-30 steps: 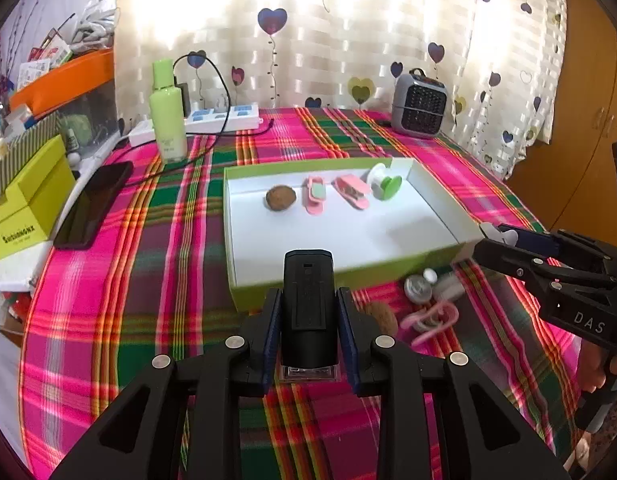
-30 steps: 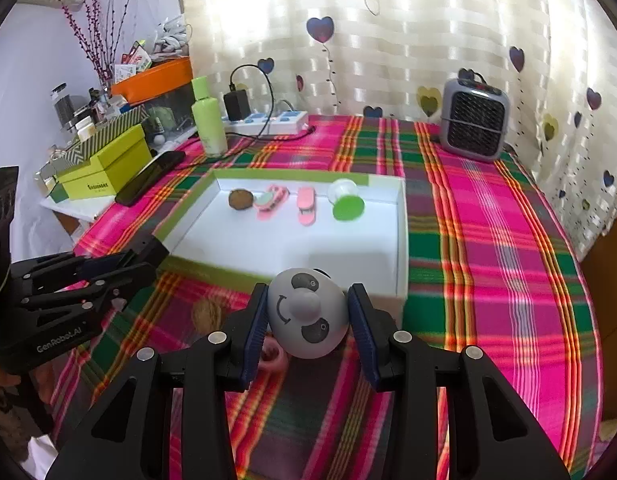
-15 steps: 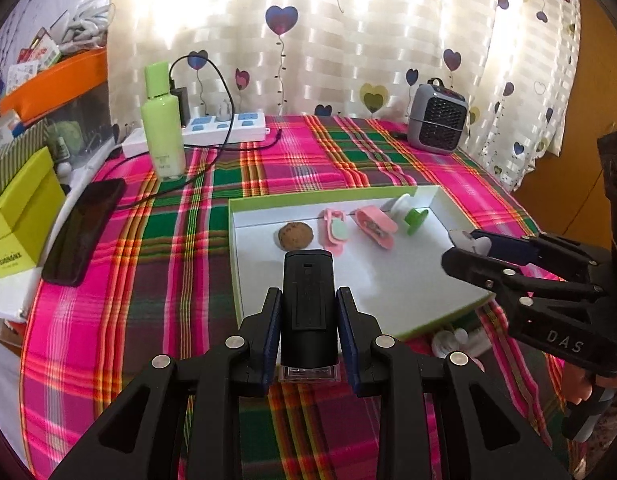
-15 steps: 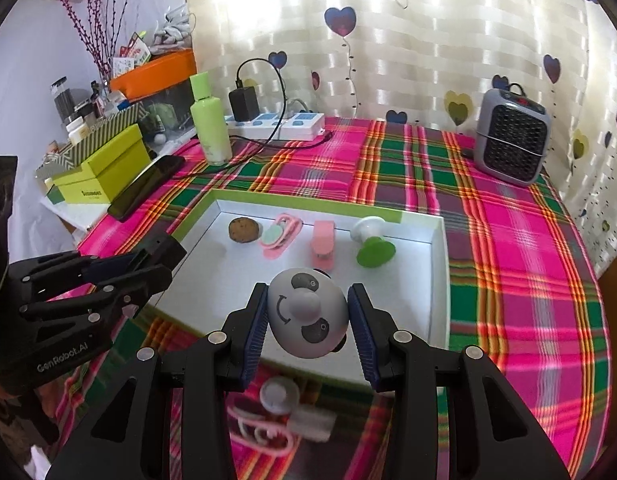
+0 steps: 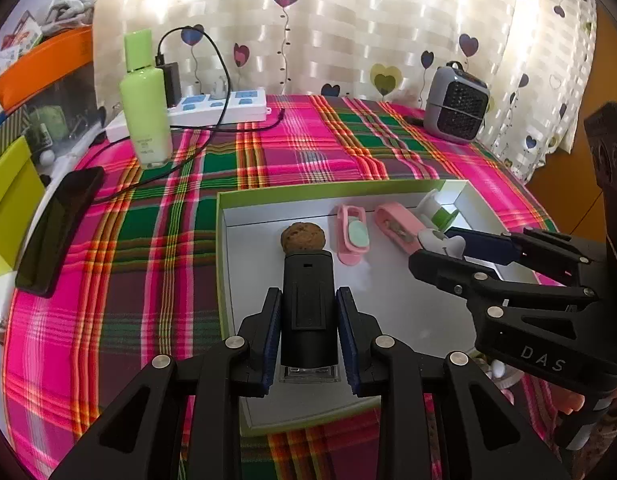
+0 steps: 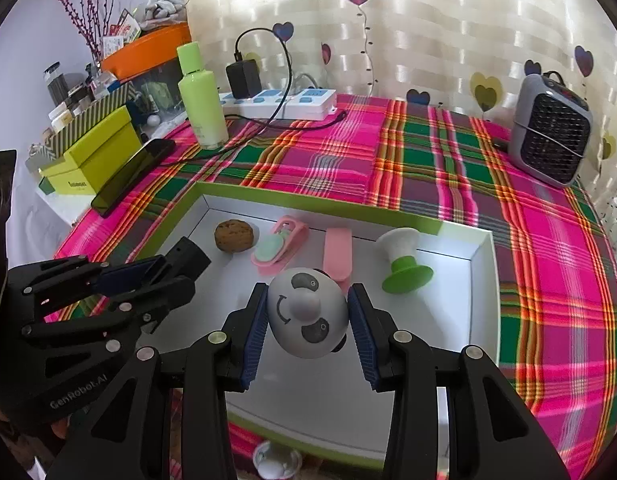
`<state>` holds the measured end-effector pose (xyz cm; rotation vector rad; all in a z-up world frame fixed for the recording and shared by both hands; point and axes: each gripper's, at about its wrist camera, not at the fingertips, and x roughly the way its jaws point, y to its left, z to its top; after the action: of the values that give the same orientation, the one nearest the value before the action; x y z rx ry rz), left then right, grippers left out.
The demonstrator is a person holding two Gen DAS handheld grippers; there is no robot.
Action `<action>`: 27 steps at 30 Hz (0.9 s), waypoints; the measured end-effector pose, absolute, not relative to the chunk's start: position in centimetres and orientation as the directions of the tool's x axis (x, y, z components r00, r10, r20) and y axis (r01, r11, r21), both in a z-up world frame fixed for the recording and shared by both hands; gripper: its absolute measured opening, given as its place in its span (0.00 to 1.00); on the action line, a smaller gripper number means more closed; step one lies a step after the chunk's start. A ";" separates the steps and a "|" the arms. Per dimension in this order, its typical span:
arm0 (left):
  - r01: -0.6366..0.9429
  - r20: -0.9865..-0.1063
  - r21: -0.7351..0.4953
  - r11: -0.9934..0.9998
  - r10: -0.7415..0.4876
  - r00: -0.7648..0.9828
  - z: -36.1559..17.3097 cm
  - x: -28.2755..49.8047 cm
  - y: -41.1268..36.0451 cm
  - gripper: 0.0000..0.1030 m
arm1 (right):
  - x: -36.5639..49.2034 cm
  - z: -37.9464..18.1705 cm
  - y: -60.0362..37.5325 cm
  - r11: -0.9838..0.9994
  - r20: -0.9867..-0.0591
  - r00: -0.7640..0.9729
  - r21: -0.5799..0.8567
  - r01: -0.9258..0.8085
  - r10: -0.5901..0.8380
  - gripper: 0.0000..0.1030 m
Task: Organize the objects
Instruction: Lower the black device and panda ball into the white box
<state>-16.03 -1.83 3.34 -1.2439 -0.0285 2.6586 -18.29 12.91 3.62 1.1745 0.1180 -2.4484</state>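
My left gripper [image 5: 308, 332] is shut on a black cylindrical device [image 5: 307, 300] and hovers over the near left part of a white tray with a green rim [image 5: 224, 280]. In the right wrist view my right gripper [image 6: 308, 332] is shut on a grey panda-faced ball [image 6: 306, 314] above the tray's [image 6: 484, 300] middle. Along the tray's far side lie a brown walnut [image 6: 233, 236], a pink clip with a mint pad [image 6: 278, 250], a pink strip [image 6: 337, 250] and a white-and-green spool [image 6: 404, 264]. Each gripper shows in the other's view: the right one [image 5: 440, 246], the left one [image 6: 180, 264].
A green bottle [image 6: 202, 98], a power strip [image 6: 276, 104] with a black charger, a phone [image 6: 134, 176] and a lime box [image 6: 94, 156] stand at the far left. A grey heater [image 6: 550, 136] sits far right. Small items lie near the tray's front edge [image 6: 276, 460].
Both grippers have moved forward over the tray with their objects still held. The loose items on the cloth in front of the tray have slipped beneath the view.
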 end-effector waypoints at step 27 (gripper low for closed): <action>-0.184 -0.774 -0.047 -0.982 0.152 -0.615 2.2 -18.1 -1.0 0.24 | -20.7 1.8 11.7 -0.898 -0.797 -0.511 0.087 0.431 -0.323 0.40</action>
<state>-18.06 -1.00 2.22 -1.2717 0.0543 2.6662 -20.70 11.74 1.76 1.2303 0.1688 -2.4011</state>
